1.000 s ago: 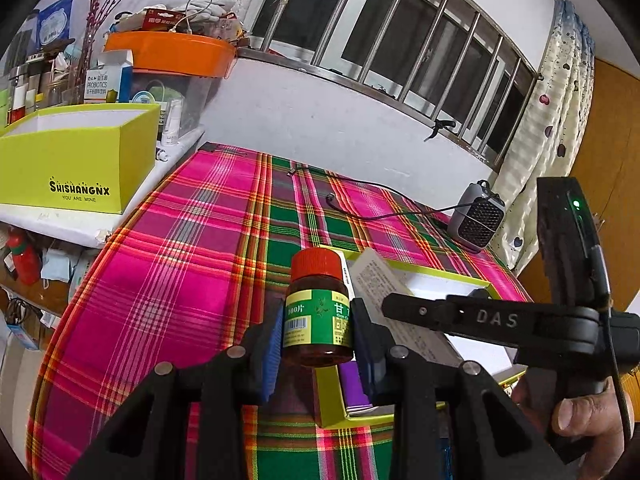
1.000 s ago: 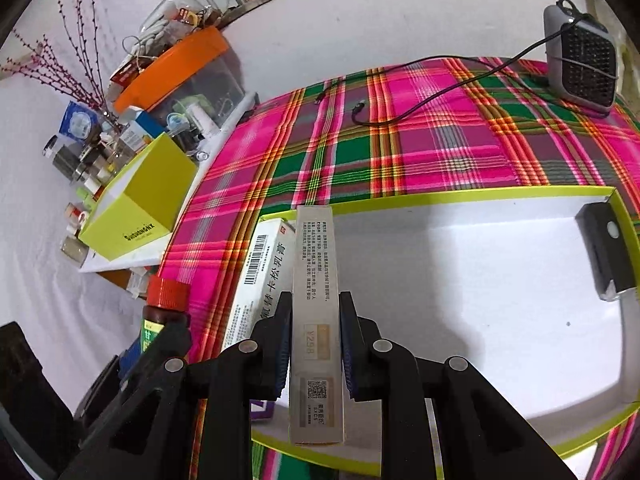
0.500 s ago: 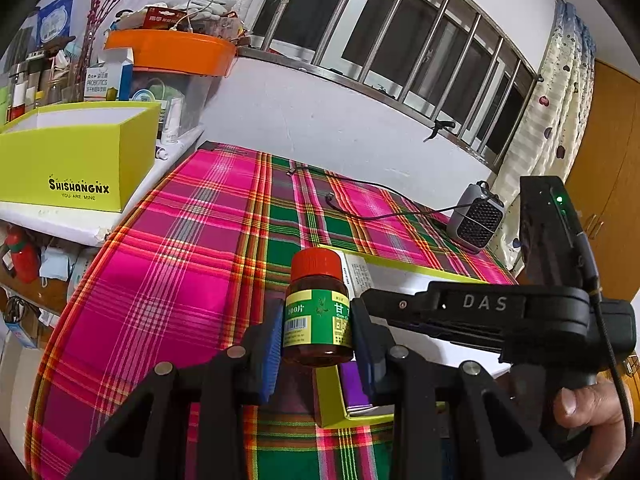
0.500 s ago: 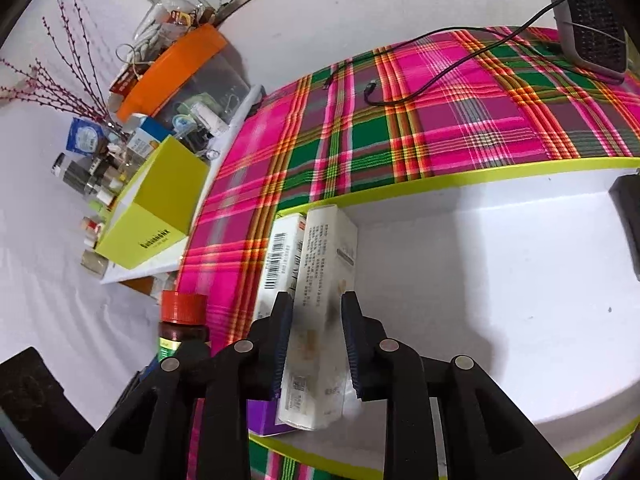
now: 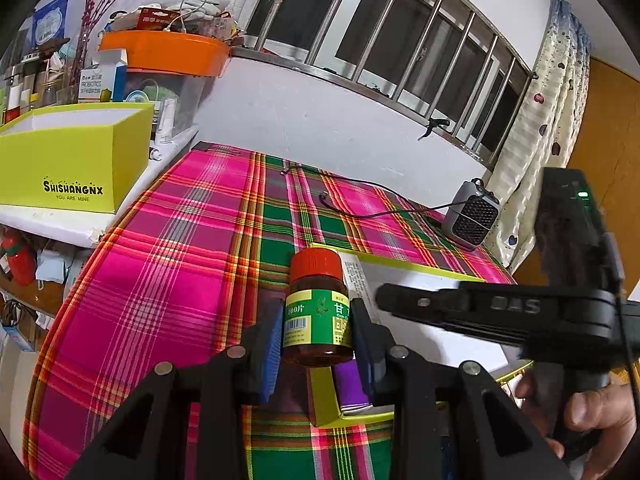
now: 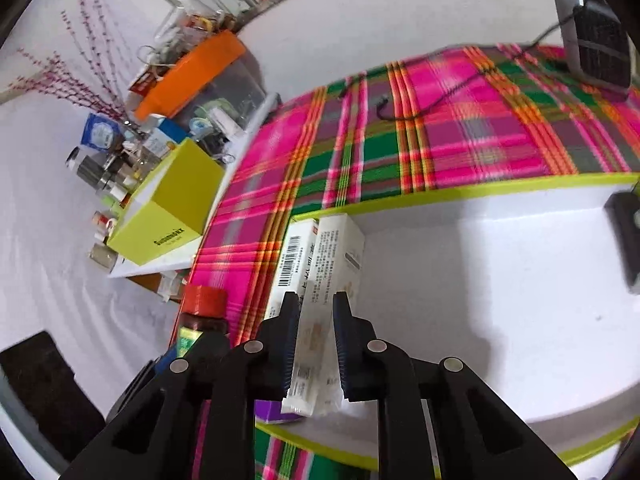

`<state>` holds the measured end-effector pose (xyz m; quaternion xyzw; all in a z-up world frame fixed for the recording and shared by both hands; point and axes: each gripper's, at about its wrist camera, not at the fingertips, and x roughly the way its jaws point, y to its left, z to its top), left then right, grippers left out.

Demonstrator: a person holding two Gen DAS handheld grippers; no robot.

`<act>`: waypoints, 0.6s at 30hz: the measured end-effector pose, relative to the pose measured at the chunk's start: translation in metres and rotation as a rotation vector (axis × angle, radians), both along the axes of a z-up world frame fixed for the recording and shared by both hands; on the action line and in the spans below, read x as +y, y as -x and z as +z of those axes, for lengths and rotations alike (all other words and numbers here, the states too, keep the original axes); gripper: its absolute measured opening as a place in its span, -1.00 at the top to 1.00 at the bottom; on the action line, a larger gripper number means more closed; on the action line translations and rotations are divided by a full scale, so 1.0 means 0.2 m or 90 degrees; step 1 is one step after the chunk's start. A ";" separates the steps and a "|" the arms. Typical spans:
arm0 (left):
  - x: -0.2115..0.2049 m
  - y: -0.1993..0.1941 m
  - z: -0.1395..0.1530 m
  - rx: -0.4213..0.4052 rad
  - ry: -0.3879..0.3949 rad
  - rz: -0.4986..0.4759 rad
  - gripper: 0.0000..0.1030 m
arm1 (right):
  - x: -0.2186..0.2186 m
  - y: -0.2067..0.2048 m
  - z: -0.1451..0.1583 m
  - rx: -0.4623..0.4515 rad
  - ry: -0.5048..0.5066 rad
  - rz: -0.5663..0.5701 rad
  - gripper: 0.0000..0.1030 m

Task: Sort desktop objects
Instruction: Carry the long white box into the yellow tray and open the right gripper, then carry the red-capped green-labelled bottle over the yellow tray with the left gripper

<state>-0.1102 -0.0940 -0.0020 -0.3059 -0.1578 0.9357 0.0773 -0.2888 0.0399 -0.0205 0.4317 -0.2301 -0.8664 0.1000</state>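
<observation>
Open tray floor [image 6: 500, 300] beside cartons [image 6: 320, 264]

The white box [image 6: 334, 280], upright in the right gripper [image 6: 316, 344] a second ago, now lies in the tray [image 6: 500, 320] beside another box [image 6: 294, 256].

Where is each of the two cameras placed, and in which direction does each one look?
Left wrist: sits on the left gripper, facing across the plaid table toward the window; its fingers clamp the brown bottle; a hand with the right gripper shows.
Right wrist: sits on the right gripper, looking down into the white tray; its fingers hold a white carton.
Shared: bottle, tray, heater.
</observation>
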 end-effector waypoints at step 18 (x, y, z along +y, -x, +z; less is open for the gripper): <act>0.09 -0.01 0.01 0.013 0.033 -0.018 0.36 | 0.41 -0.42 0.05 0.081 -0.037 -0.030 0.60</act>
